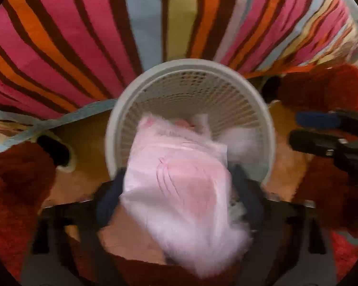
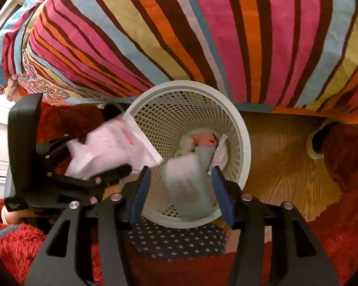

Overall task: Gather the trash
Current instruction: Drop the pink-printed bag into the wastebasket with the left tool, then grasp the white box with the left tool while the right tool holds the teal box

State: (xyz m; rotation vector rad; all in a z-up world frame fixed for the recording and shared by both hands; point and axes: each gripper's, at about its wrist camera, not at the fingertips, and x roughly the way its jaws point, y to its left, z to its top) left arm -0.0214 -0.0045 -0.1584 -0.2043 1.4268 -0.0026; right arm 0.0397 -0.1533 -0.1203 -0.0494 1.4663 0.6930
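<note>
— What's happening by the bed?

— Two hand-held grippers over a white lattice wastebasket (image 2: 243, 128) on the wood floor (image 2: 281, 162), hard against the striped bedspread (image 2: 202, 28). The left hand-held gripper (image 1: 179, 190) has its blue pads spread, with a blurred pink-and-white plastic bag (image 1: 179, 174) between them, half over the basket rim; whether the pads are touching it, I cannot tell.

— And the right one?

— The right hand-held gripper (image 2: 182, 190) is released, jaws wide, with a blurred pale wrapper (image 2: 188, 186) in the gap over the basket mouth, touching neither pad.

— Anything already inside?

— Yes: crumpled paper (image 2: 186, 143), a pink scrap (image 2: 204, 139) and other pale litter at the bottom. A shaggy red rug (image 2: 346, 166) lies on both sides, and a dark star-patterned cloth (image 2: 174, 240) shows just under the basket's near rim.
</note>
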